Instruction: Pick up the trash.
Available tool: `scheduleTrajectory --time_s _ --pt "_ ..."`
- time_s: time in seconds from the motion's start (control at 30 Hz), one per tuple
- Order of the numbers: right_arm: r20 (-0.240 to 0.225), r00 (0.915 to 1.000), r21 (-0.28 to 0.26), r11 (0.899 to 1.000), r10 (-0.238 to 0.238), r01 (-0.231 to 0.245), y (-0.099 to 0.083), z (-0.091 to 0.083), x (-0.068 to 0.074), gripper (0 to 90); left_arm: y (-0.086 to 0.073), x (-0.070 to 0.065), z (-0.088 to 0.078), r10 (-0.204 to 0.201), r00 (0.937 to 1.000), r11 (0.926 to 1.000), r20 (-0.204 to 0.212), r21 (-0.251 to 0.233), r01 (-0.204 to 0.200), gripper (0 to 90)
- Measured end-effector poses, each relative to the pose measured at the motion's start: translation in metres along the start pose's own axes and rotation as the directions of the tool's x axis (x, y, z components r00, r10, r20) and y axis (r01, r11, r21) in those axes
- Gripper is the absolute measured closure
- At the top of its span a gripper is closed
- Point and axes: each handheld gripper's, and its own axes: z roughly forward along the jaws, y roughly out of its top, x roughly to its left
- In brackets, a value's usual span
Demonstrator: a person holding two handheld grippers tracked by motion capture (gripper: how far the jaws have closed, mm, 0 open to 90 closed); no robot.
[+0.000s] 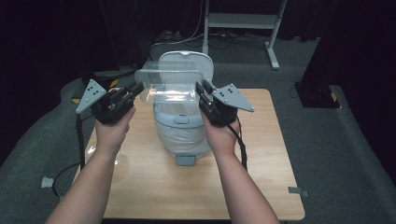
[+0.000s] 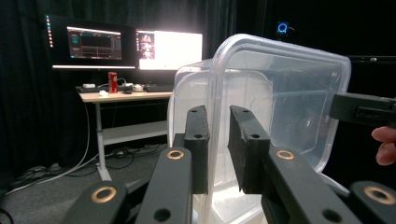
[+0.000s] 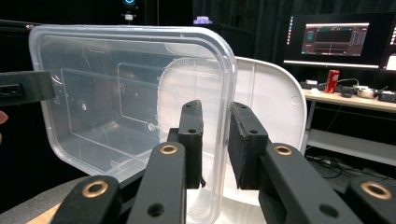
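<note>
A clear plastic container [image 1: 170, 86] hangs tilted in the air above a white pedal bin [image 1: 180, 133] whose lid [image 1: 187, 58] stands open. My left gripper [image 1: 139, 87] is shut on the container's left rim, and my right gripper [image 1: 201, 87] is shut on its right rim. In the left gripper view the container [image 2: 280, 102] has its rim running between my left gripper's [image 2: 217, 112] two pads, and the right gripper's jaw shows at the far side. In the right gripper view the container [image 3: 121, 93] sits the same way in my right gripper [image 3: 215, 106], with the bin lid [image 3: 275, 107] behind it.
The bin stands on a wooden table [image 1: 261, 177] with grey carpet around it. A white desk frame [image 1: 243, 21] stands at the back. A desk with lit monitors [image 2: 126, 44] and a red can [image 2: 112, 82] lies farther off. A black box [image 1: 317, 91] sits on the floor at right.
</note>
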Motion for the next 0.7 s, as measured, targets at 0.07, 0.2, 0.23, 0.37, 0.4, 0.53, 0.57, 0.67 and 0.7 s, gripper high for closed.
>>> scheduleTrajectory --time_s 0.07,0.2,0.23,0.37,0.4,0.53,0.57,0.67,0.7 --pt "0.0 1.0 0.003 1.0 0.005 -0.005 0.0 0.003 0.0 76.3 0.002 0.001 -0.001 0.007 1.0 1.0 -0.005 -0.002 -0.007 77.5" --pt "-0.002 1.0 0.01 1.0 -0.001 0.001 0.002 0.008 0.002 75.7 0.008 0.003 -0.004 0.01 0.9999 0.9997 -0.01 -0.023 -0.011 77.8" --pt "0.0 1.0 0.011 1.0 -0.003 0.003 0.002 0.01 0.003 75.3 0.009 0.004 -0.004 0.011 0.9999 0.9996 -0.01 -0.027 -0.011 78.1" --pt "0.012 0.9999 0.037 0.999 -0.011 0.011 0.004 0.015 0.002 62.5 0.011 0.006 -0.002 0.011 0.9998 0.9998 -0.017 -0.015 -0.011 78.5" --pt "0.023 0.9997 0.04 0.999 -0.009 0.008 0.004 0.015 0.002 57.6 0.01 0.007 -0.002 0.007 0.9997 0.9999 -0.023 -0.01 -0.007 77.0" --pt "0.054 0.9982 0.043 0.999 -0.027 0.025 0.001 0.008 -0.001 53.8 0.006 0.009 -0.007 -0.015 0.9997 0.9998 -0.021 -0.015 0.015 65.8" --pt "0.051 0.9982 0.048 0.998 -0.03 0.028 0.0 0.006 -0.002 53.8 0.005 0.009 -0.008 -0.019 0.9996 0.9997 -0.019 -0.017 0.019 65.4" --pt "0.052 0.9981 0.057 0.998 -0.033 0.03 -0.005 -0.001 -0.005 54.0 0.001 0.009 -0.01 -0.029 0.9995 0.9995 -0.015 -0.011 0.029 63.7" --pt "0.052 0.998 0.056 0.998 -0.035 0.032 -0.006 -0.003 -0.005 54.1 -0.002 0.008 -0.011 -0.026 0.9996 0.9996 -0.014 -0.003 0.026 63.5"
